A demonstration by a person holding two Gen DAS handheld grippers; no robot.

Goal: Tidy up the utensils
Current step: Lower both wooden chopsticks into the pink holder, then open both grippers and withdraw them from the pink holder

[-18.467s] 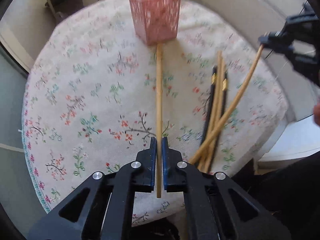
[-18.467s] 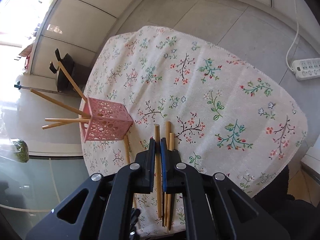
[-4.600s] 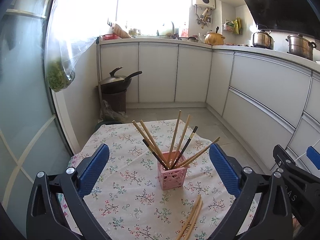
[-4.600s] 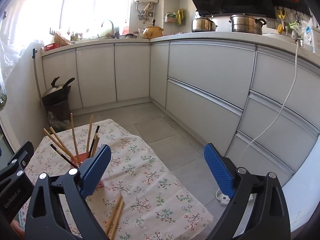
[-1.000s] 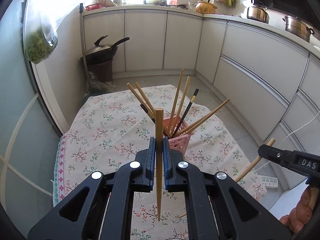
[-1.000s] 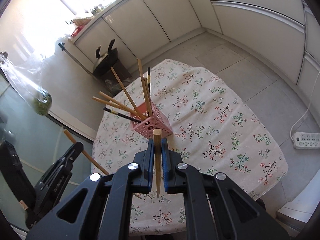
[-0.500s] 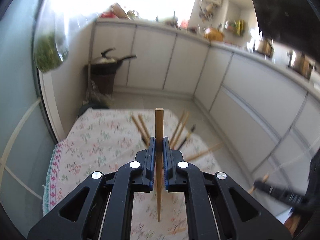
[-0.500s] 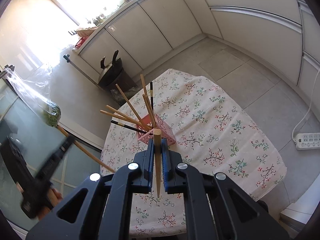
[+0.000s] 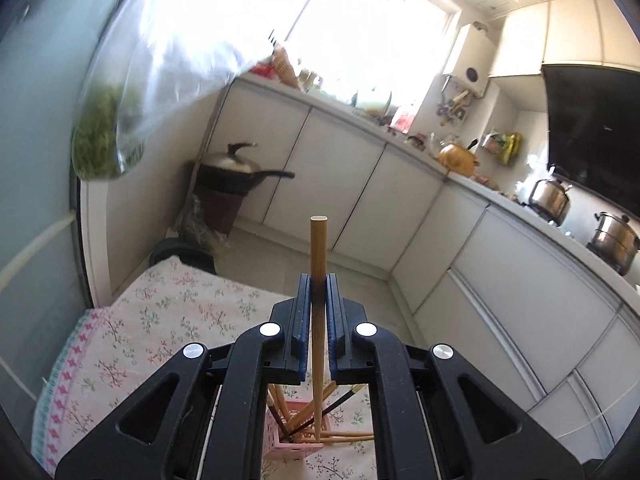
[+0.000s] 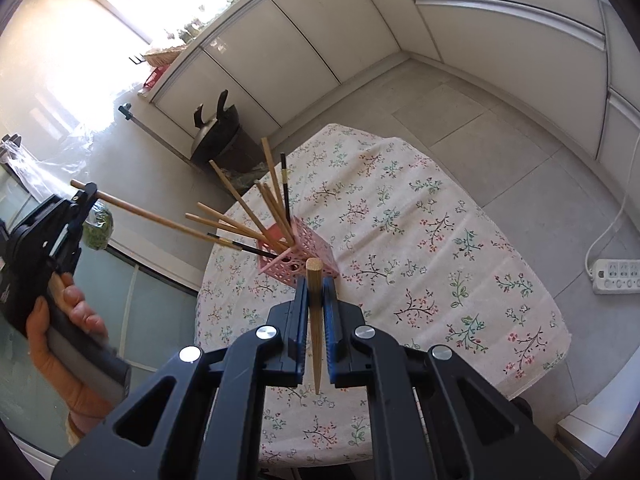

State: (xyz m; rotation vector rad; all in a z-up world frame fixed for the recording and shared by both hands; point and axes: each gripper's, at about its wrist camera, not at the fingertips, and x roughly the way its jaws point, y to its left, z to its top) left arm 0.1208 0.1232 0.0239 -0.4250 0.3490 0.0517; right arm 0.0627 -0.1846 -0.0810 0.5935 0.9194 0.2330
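On table, near-left part: pink holder (image 10: 298, 258) stands on the floral cloth, tilted as seen from the right wrist view.
Room: kitchen, white cabinets (image 9: 332, 184) along the far wall, bright window above them.
Table (image 10: 460, 264): floral cloth covers it; right half bare in the right wrist view.
Bag of greens (image 9: 105, 136): hangs at far left against the glass panel, blurred.
Wok (image 9: 236, 168): black, sits on a dark stand on the floor beyond the table's far-left corner.
Pots (image 9: 550, 200): two steel ones on the counter at right, yellow kettle (image 9: 458, 159) further along.
Power strip (image 10: 616, 276): white, on the floor right of the table.
Holder contents: bundle of chopsticks (image 10: 244, 216), mostly wood, at least two black, fanned out toward far left.
Left gripper (image 9: 319, 292): pads pressed onto a wooden chopstick (image 9: 319, 256); blunt end sticks up past the tips, thin end points down over the holder's mouth. Can't tell whether the tip touches the rim or the sticks inside.
Left gripper from the right wrist view: at far left, held by a hand (image 10: 66, 344), its chopstick slanting toward the holder.
Right gripper (image 10: 316, 300): pads clamped on a second wooden chopstick (image 10: 315, 320), blunt end forward, pointed end toward the camera; sits just near side of the holder, apart from it.
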